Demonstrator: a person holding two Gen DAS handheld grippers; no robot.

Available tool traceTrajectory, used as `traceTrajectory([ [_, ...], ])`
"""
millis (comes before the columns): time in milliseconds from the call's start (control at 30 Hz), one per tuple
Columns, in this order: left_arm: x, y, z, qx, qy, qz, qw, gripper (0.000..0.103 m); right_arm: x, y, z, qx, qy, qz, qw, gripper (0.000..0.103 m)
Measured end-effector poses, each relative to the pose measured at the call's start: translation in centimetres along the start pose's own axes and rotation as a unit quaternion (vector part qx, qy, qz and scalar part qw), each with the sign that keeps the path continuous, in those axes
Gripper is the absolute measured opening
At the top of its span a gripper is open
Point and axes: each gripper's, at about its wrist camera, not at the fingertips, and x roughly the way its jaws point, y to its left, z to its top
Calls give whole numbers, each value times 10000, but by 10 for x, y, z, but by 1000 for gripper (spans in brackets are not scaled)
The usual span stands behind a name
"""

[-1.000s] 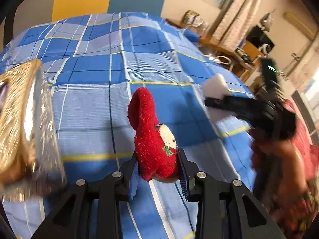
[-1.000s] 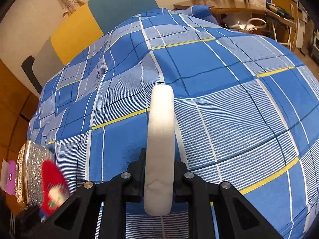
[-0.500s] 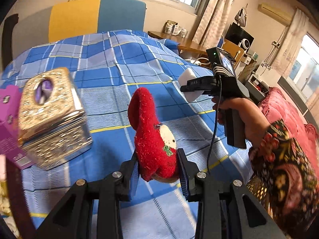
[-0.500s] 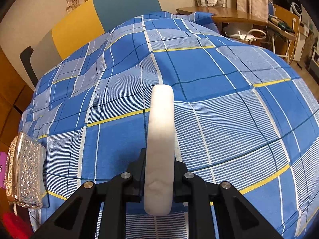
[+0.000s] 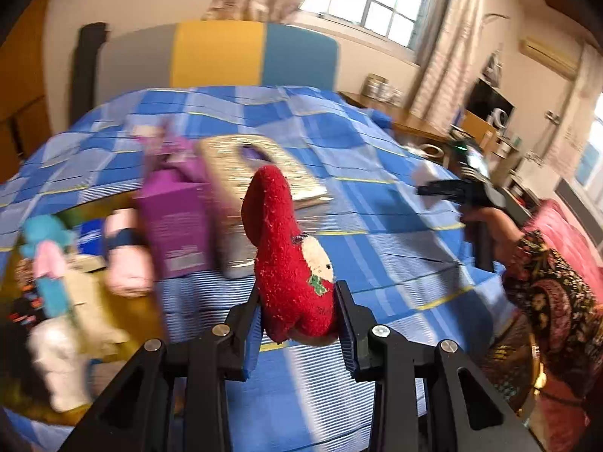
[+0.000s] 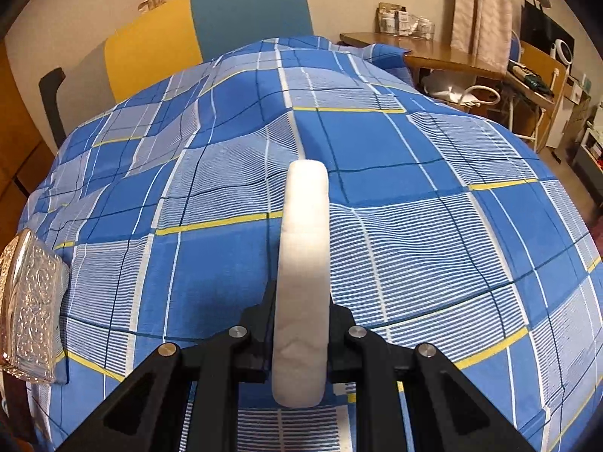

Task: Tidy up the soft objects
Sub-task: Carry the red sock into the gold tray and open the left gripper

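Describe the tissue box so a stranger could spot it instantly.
Start at the bed with the blue plaid cover. Near its edge lies the tissue box, beside a purple carton. It is the only shiny thing there: embossed silver-gold, with an oval slot on top, unlike the soft toys nearby.

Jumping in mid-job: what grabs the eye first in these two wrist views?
The red plush toy stands upright, clamped in the left gripper, above the blue plaid bedspread. The right gripper pinches a white sponge on edge. A blurred heap of soft items lies at the left view's lower left.
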Motion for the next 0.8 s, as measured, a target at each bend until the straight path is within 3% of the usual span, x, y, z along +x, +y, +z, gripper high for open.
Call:
traceTrajectory([
  [167,-4,60,-6,-433,161,320,9984,35,-16,1,3,96,-225,-80,9997,18],
  [267,0,90,-12,-727,259,382,9963,35,-30,4,2,300,-333,133,9989,18],
  [567,30,129,-31,-1005,783,402,9910,38,-100,53,-16,142,-950,699,9929,18],
  [633,31,130,-36,-1057,863,324,9901,46,-115,66,-22,5,-1064,767,9914,18],
  [767,18,128,-44,-1105,745,287,9907,77,-143,93,-35,-225,-1241,898,9879,18],
  [800,11,129,-46,-1144,637,306,9909,79,-151,100,-39,-264,-1280,974,9866,18],
])
